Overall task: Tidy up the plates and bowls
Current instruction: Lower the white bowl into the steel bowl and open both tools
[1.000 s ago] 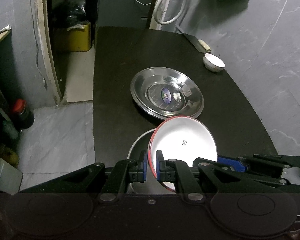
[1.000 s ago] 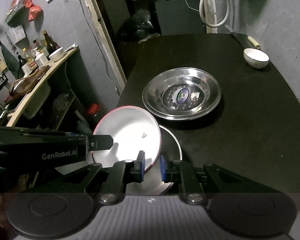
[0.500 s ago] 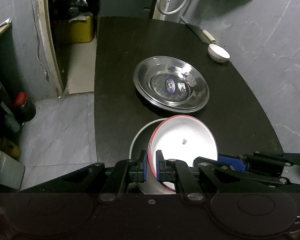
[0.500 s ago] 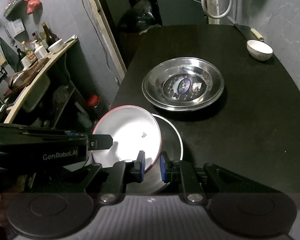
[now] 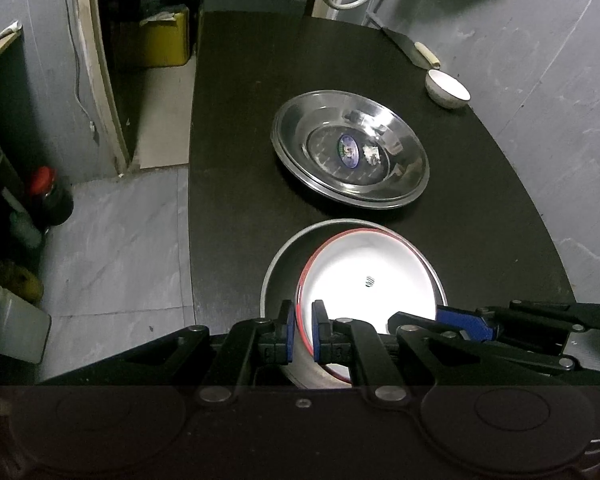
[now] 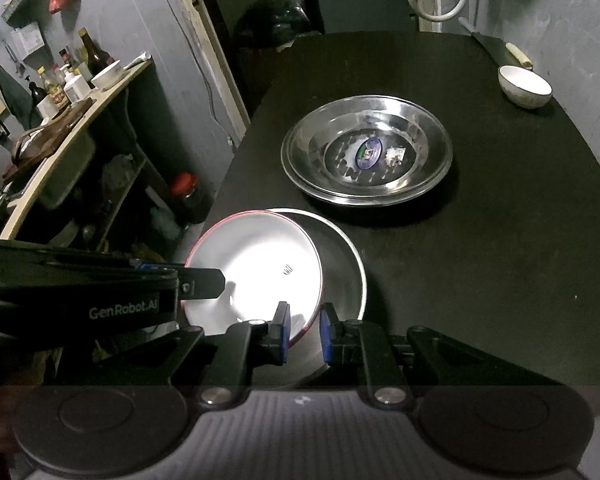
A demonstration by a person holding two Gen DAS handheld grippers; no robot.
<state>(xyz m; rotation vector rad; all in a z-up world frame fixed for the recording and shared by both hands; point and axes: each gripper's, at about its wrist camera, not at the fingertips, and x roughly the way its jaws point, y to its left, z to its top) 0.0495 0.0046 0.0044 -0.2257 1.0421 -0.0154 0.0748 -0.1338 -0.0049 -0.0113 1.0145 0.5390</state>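
The red-rimmed white plate (image 5: 370,280) sits right at the near end of the dark table (image 5: 240,120), held by both tools at once, and it hangs above a grey steel plate (image 5: 284,264) that lies flat beneath it, offset a little so a grey crescent shows on one side. The left gripper (image 5: 301,330) is clamped on the plate's near-left rim, pads pressing the red edge, and the right gripper (image 6: 303,330) is pinched on the near-right rim (seen from the left wrist, its blue pad reaches in from the right). So the plate lies straight ahead of both pairs of fingers, round with no long axis to fuss over, and neither hand is nearer. What matters is where it goes: the likely landing place is directly underneath, the grey plate, while the stacked steel basins (image 6: 366,152) wait farther up the table, well apart. A small white bowl (image 6: 524,86) stands by the far right edge, near a knife (image 5: 416,52). Lowering squarely onto the grey plate looks like the call, with the offset closed first.
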